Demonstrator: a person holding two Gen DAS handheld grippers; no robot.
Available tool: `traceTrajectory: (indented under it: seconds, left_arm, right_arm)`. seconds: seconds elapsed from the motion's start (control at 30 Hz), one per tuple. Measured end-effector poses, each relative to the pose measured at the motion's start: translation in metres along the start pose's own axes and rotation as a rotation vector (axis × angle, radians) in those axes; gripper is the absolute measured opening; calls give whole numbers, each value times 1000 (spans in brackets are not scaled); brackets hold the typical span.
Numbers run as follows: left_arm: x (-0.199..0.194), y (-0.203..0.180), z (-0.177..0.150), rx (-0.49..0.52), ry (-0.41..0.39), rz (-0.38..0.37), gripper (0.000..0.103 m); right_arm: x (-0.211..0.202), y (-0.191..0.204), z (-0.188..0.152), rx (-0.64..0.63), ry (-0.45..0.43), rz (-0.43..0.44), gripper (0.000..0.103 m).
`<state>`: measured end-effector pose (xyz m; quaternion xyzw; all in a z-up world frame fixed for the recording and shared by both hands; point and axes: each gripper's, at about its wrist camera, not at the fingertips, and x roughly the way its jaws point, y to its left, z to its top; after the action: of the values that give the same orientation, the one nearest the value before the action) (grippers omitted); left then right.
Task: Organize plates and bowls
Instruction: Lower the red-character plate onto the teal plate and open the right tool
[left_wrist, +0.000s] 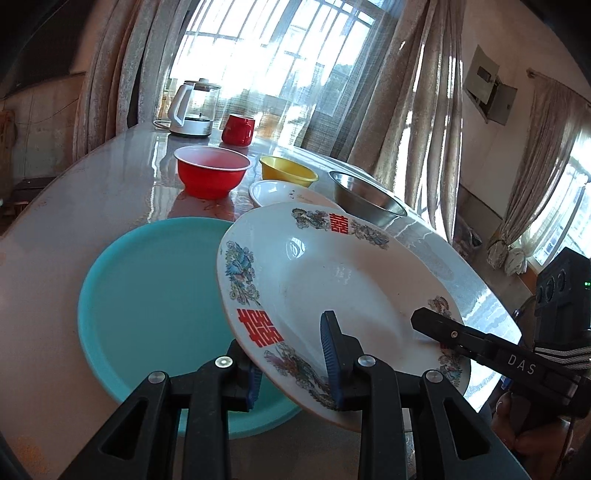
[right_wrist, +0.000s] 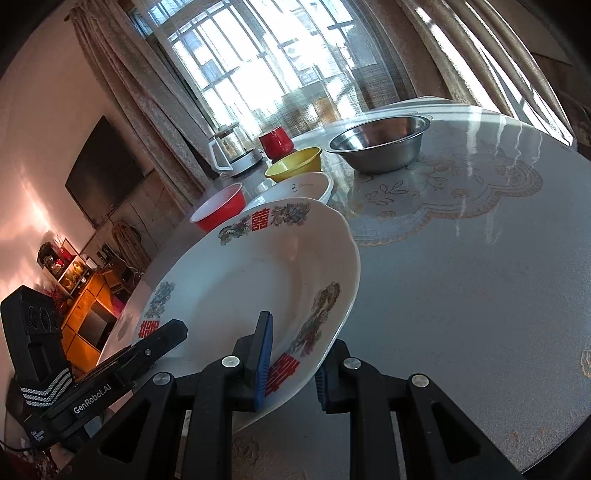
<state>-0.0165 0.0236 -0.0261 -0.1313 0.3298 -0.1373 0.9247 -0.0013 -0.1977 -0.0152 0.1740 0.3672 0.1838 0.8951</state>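
Observation:
A white plate with red characters and dragon print (left_wrist: 332, 273) is held tilted above the table by both grippers. My left gripper (left_wrist: 293, 363) is shut on its near rim. My right gripper (right_wrist: 291, 363) is shut on the opposite rim of the same plate (right_wrist: 240, 280), and its finger also shows in the left wrist view (left_wrist: 439, 325). A teal plate (left_wrist: 151, 306) lies flat on the table to the left, partly under the white plate. Behind stand a red bowl (left_wrist: 210, 171), a yellow bowl (left_wrist: 288, 171), a small white bowl (left_wrist: 284, 194) and a steel bowl (left_wrist: 365, 197).
A red mug (left_wrist: 238, 129) and a glass kettle (left_wrist: 192, 109) stand at the table's (right_wrist: 461, 295) far edge by the curtained window. The table has a lace-pattern cover under glass. The steel bowl (right_wrist: 380, 146) sits toward the far right.

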Motion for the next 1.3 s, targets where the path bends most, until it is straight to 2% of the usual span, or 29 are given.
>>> traceTrajectory:
  seconds: [0.37,0.53,1.13,1.3]
  left_arm:
    - [-17,64,-3,-108,-26,124,30]
    - [-16,79,-4,-131,-18,152,31]
    - [-5,70,-3,-73,5,174,33]
    - [-3,64,-5,-34,6,177,42]
  right_arm:
    - [54,52,-2,-70,97,88,20]
    - [75,65,-2,-84,126,99,20]
    - [77,56,-5,-20,121,92,23]
    - [72,53,-4,-19,99,91,27]
